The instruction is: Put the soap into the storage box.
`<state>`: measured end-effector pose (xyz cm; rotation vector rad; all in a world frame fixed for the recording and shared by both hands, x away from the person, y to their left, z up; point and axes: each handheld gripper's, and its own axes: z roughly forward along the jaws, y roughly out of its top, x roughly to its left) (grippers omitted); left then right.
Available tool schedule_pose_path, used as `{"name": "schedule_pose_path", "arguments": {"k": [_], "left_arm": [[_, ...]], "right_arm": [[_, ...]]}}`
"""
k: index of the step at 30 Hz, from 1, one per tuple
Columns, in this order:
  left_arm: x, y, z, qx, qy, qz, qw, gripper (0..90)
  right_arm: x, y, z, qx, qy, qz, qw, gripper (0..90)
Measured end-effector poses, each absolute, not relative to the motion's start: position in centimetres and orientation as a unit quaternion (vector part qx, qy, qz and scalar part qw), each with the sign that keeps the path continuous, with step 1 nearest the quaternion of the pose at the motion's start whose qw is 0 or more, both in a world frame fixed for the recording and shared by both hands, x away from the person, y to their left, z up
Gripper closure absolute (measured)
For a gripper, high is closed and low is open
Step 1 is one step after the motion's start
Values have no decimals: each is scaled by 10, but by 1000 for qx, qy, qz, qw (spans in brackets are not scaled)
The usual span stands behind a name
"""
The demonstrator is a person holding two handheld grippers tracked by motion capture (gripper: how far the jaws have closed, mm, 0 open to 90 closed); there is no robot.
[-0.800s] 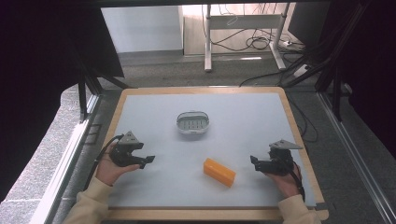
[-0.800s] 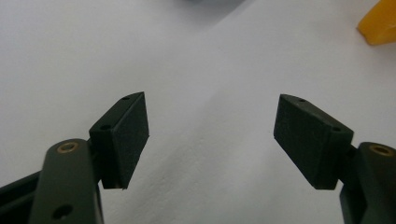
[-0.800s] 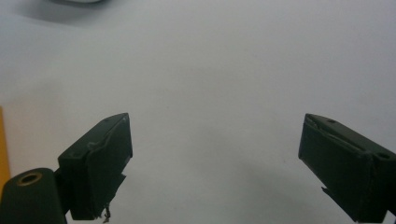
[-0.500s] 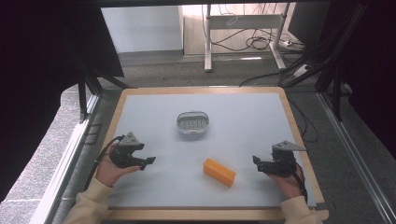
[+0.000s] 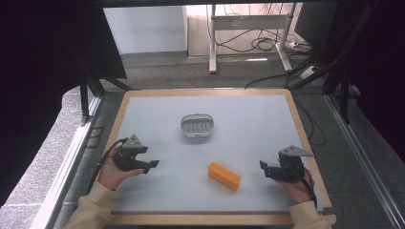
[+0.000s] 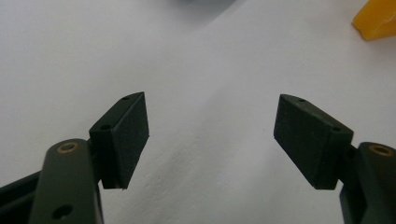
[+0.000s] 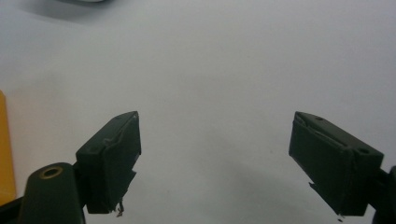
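High view: left gripper (image 5: 152, 164) & right gripper (image 5: 264, 168) low, facing inward, jaws wide.

An orange rectangular block (image 5: 224, 175) lies flat on the pale tabletop (image 5: 248, 124), low in the high view and a little right of centre, its long side slanting from upper left to lower right. A small oval dish (image 5: 197, 125) with a clear rim and a grey slotted inner surface sits upright near the centre of the frame, above and left of the block and well apart from it.
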<state>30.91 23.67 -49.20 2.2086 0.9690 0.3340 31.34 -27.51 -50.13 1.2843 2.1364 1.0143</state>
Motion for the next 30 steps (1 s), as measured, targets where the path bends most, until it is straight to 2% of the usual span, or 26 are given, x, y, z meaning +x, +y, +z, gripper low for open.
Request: {"name": "schedule_pose_path", "arguments": {"k": [18, 30], "left_arm": [[310, 235, -494, 856, 369, 119, 342, 263], [310, 234, -495, 858, 368, 116, 339, 261]], "right_arm": [[310, -273, -495, 458, 779, 369, 218, 230], [304, -261, -473, 428, 789, 386, 211, 239]]}}
